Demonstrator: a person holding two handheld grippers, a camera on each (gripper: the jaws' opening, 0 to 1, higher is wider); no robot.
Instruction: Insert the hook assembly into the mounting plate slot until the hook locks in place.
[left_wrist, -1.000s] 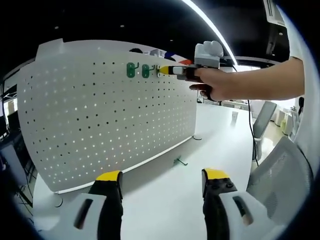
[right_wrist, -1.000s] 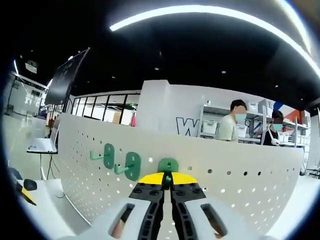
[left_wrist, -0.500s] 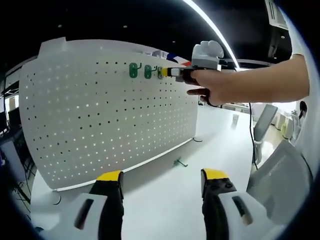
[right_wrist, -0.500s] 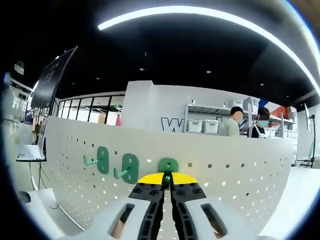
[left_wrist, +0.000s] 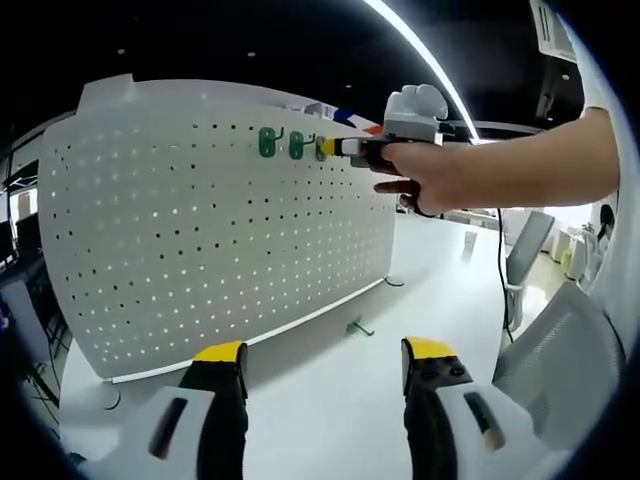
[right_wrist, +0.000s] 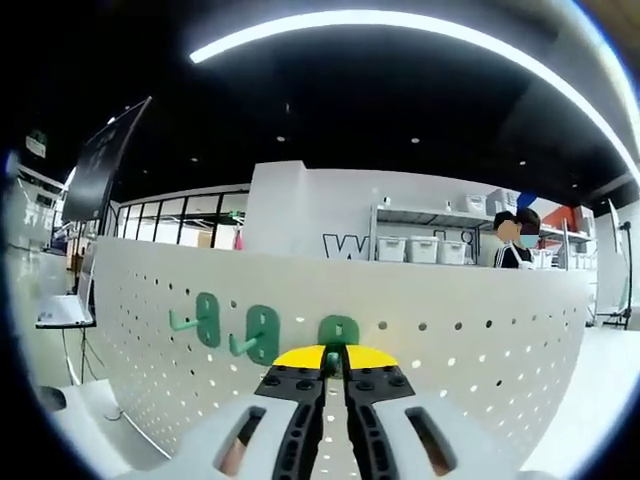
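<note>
left gripper view: loose hook (left_wrist: 357, 326) (tabletop)

Pegboard (left_wrist: 220, 220) looks like white painted sheet metal, smooth, matt with a faint sheen, evenly punched holes. Green hooks (right_wrist: 262, 333) read as plastic, smooth, semi-matt; the one at the right gripper (right_wrist: 334, 357) tips is the same finish. Right gripper: yellow pads look rubbery and matt, black jaw blocks are matt hard plastic with screw heads, body shells are pale grey smooth plastic. Left gripper (left_wrist: 322, 362): same yellow, black and grey parts. Table (left_wrist: 440, 280) is white, smooth, slightly glossy. Loose green hook (left_wrist: 359, 326) on it, material too small to tell.
</note>
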